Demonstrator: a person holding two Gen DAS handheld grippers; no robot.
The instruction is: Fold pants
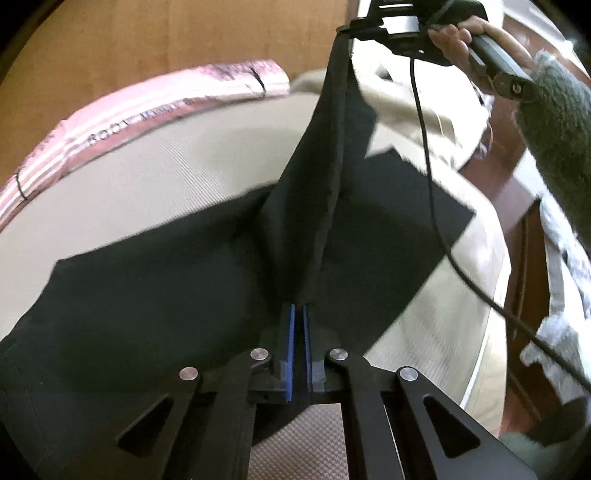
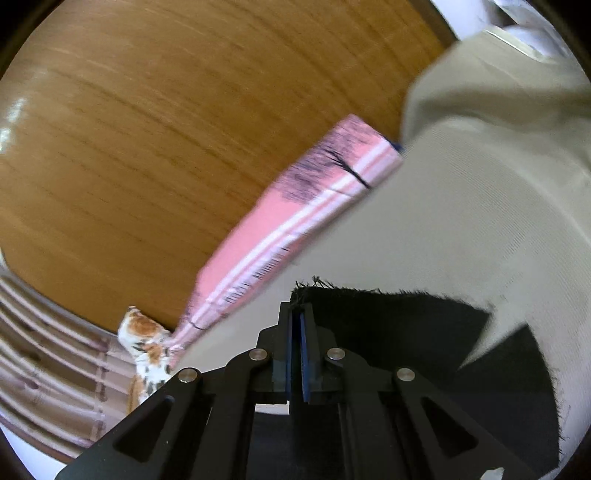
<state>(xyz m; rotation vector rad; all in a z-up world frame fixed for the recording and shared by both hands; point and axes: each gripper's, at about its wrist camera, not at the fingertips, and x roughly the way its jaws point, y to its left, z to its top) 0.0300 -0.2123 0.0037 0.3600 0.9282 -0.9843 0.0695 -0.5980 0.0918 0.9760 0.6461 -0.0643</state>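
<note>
Black pants [image 1: 166, 288] lie spread on a beige bed surface [image 1: 147, 166]. My left gripper [image 1: 298, 314] is shut on a raised fold of the pants, which stretches taut up to my right gripper [image 1: 369, 26], held in a hand at the top of the left wrist view. In the right wrist view, my right gripper [image 2: 298, 314] is shut on a frayed edge of the black pants [image 2: 399, 325], lifted above the bed [image 2: 461, 221].
A pink striped package [image 1: 147, 107] lies along the bed's far edge, also in the right wrist view [image 2: 280, 236]. Wooden floor [image 2: 147, 129] lies beyond. A black cable [image 1: 432, 206] hangs from the right gripper. A grey fuzzy sleeve [image 1: 554, 122] is at right.
</note>
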